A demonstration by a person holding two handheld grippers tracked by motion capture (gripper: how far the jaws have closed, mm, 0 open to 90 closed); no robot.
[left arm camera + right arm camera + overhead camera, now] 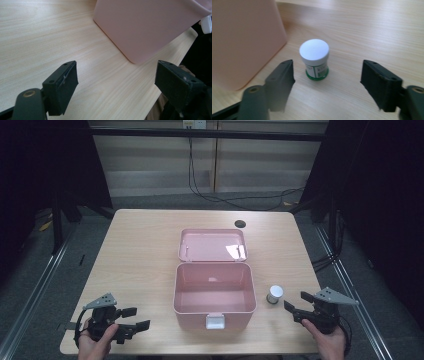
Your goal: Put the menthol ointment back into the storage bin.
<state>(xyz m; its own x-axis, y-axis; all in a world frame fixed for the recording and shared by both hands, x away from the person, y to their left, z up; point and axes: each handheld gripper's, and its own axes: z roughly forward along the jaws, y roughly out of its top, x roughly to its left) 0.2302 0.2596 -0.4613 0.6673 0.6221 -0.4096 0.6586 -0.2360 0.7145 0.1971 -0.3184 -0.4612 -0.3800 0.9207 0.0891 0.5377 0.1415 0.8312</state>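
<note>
A pink box (214, 292) stands open in the middle of the table, its lid (212, 245) laid back behind it and a white latch (215, 321) on its front wall. A small white-capped jar (274, 294) with a green base stands upright just right of the box. In the right gripper view the jar (314, 58) sits a short way ahead of the open jaws, beside the pink box wall (242, 37). My right gripper (299, 303) is open near the front right edge. My left gripper (136, 318) is open at the front left, aimed at the box corner (140, 30).
The wooden table (135, 255) has a dark round hole (240, 224) at the back right. Cables (235, 200) run over the floor behind the table. Metal rails (40, 285) flank both sides.
</note>
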